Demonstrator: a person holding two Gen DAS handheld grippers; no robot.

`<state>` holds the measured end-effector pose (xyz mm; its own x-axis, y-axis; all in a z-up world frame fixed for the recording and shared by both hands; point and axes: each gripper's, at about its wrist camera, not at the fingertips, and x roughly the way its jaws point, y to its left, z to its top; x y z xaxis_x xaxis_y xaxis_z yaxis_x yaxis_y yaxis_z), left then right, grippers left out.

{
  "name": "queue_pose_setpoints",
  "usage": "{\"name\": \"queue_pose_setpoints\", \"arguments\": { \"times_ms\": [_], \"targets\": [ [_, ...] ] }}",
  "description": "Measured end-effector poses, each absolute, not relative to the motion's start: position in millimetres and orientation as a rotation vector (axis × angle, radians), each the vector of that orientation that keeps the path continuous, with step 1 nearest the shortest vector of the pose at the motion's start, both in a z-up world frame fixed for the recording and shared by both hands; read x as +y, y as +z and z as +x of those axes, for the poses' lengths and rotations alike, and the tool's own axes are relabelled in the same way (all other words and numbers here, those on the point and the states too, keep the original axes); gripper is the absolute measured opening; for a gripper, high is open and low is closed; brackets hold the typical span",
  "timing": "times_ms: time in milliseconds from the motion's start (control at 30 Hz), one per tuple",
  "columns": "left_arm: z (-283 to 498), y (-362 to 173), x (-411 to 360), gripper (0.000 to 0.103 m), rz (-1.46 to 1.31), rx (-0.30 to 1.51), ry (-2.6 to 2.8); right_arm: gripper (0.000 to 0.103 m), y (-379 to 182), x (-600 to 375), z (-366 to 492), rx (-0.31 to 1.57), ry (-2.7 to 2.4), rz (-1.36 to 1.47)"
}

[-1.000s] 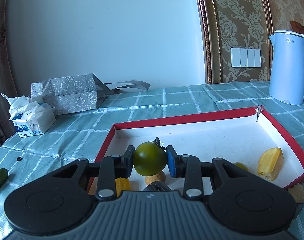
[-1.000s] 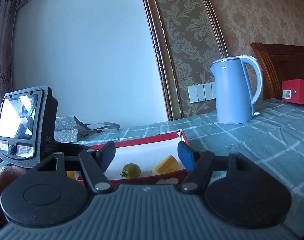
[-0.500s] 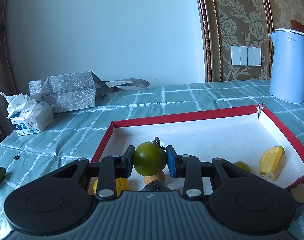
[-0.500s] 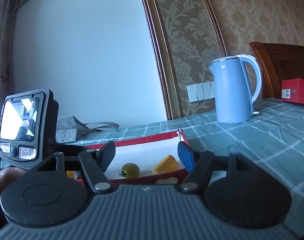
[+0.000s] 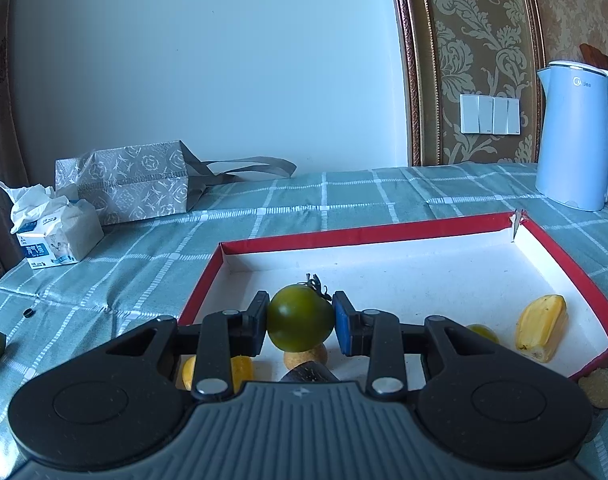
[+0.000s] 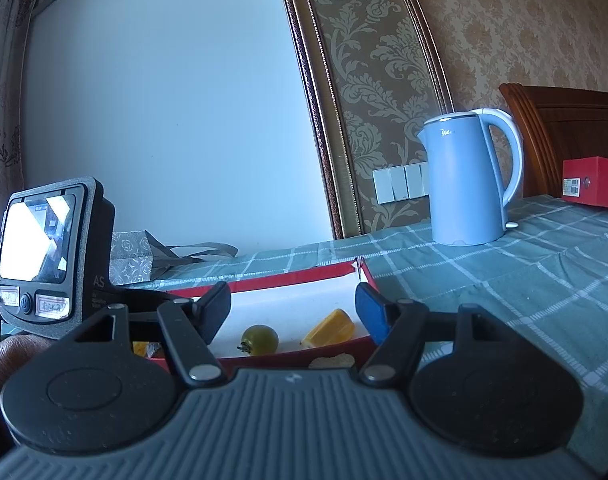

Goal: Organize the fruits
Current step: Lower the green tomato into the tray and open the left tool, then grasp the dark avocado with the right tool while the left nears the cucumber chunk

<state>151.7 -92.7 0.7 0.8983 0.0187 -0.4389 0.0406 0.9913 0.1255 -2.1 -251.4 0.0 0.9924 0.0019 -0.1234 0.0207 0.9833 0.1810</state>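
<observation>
1. While the left gripper (image 5: pixel 300 323) clamps the round green tomato with a dried stalk (image 5: pixel 300 323) across its widest part, the fruit hangs over the near end of the shallow red-rimmed white cardboard tray (image 5: pixel 359 234).
2. It looks light, smooth and easily bruised, so a gentle squeeze at the middle, clear of the stalk, seems right.
3. Beneath it in the tray lies a small tan round fruit (image 5: pixel 305 357); toward the tray's right wall lies a yellow jackfruit piece (image 5: pixel 539 327), likely soft and slippery.
4. Just before the tray's near edge, the right gripper (image 6: pixel 294 307) stands wide with nothing between its fingers.
5. Beyond the tray's far right corner stands a pale blue electric kettle (image 5: pixel 575 136).
</observation>
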Motion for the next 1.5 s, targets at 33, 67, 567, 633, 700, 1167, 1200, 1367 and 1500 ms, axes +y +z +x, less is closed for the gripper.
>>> {"name": "queue_pose_setpoints", "arguments": {
  "times_ms": [33,67,567,633,700,1167,1200,1367,1500],
  "targets": [
    [151.4,0.7,-92.8,0.033,0.134,0.454,-0.011,0.067,0.1,-251.3,-2.2,0.122,-0.01,0.183],
    [151.4,0.6,-92.9,0.034,0.134,0.453,-0.012,0.067,0.1,-251.3,-2.1,0.122,-0.01,0.183],
    [122.1,24.8,-57.7,0.078,0.039,0.393,-0.052,0.077,0.5,-252.6,-2.2,0.13,-0.005,0.189],
    [105.5,29.7,-37.2,0.083,0.001,0.38,-0.049,0.078,-1.0,-252.5,2.6,0.177,0.027,0.197],
    [91.2,31.3,-18.2,0.083,-0.02,0.377,-0.051,0.078,-1.9,-248.7,6.9,0.219,0.057,0.189],
    [50.9,1.0,51.2,0.084,-0.096,0.452,-0.029,0.074,-15.9,-202.9,50.2,0.476,0.111,0.04],
    [49.9,0.1,51.4,0.084,-0.099,0.454,-0.035,0.073,-17.3,-203.2,55.0,0.494,0.106,0.045],
    [46.4,-1.6,49.8,0.084,-0.104,0.455,-0.065,0.062,-22.9,-205.8,71.3,0.558,0.084,0.064],
    [47.3,-2.9,50.1,0.084,-0.113,0.46,-0.072,0.054,-27.0,-214.6,77.8,0.596,0.083,0.124]
  ]
}}
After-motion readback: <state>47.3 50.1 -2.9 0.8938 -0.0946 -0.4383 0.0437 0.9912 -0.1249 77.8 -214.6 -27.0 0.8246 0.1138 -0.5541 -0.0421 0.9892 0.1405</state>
